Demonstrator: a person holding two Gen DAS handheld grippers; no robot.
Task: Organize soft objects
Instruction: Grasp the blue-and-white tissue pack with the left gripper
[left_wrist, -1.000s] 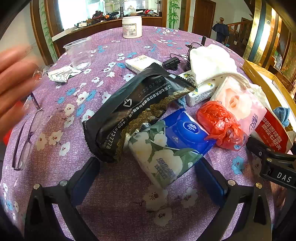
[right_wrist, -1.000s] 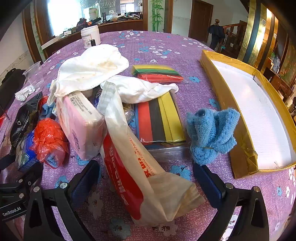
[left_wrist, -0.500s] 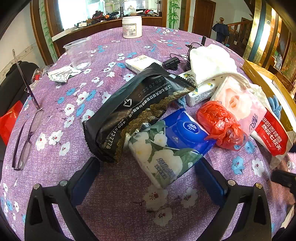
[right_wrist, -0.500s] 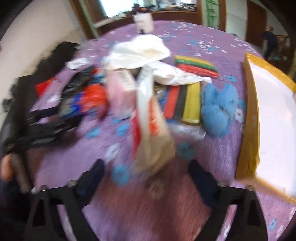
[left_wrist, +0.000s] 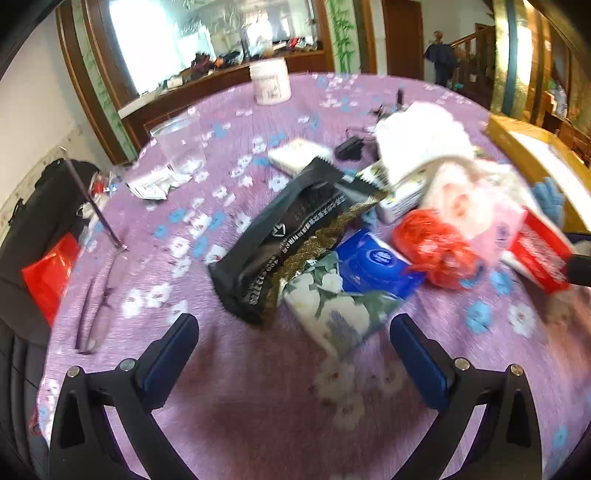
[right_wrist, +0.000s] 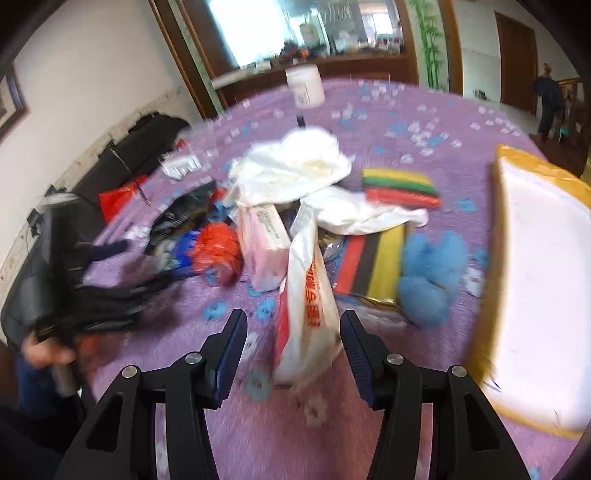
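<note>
A heap of soft things lies on the purple flowered tablecloth. My left gripper (left_wrist: 293, 345) is open and empty, just short of a floral wet-wipe pack (left_wrist: 340, 299) and a black packet (left_wrist: 295, 232). A red plastic bag (left_wrist: 434, 245) and a pink tissue pack (left_wrist: 476, 206) lie to their right. My right gripper (right_wrist: 293, 341) is open, its jaws partly closed in, at the near end of a white-and-red plastic bag (right_wrist: 306, 295) without gripping it. A blue cloth (right_wrist: 430, 273), colored sponges (right_wrist: 373, 258) and a white cloth (right_wrist: 295, 166) lie beyond.
A yellow-rimmed white tray (right_wrist: 495, 236) stands at the right. Eyeglasses (left_wrist: 99, 295), a clear cup (left_wrist: 179, 147) and a white jar (left_wrist: 269, 83) sit on the left and far parts of the table. My left gripper shows blurred in the right wrist view (right_wrist: 92, 295).
Both grippers have pulled back and risen, and the views are blurred. The right gripper's jaws have narrowed around the white-and-red bag's end. A hand at the left has left the view.
</note>
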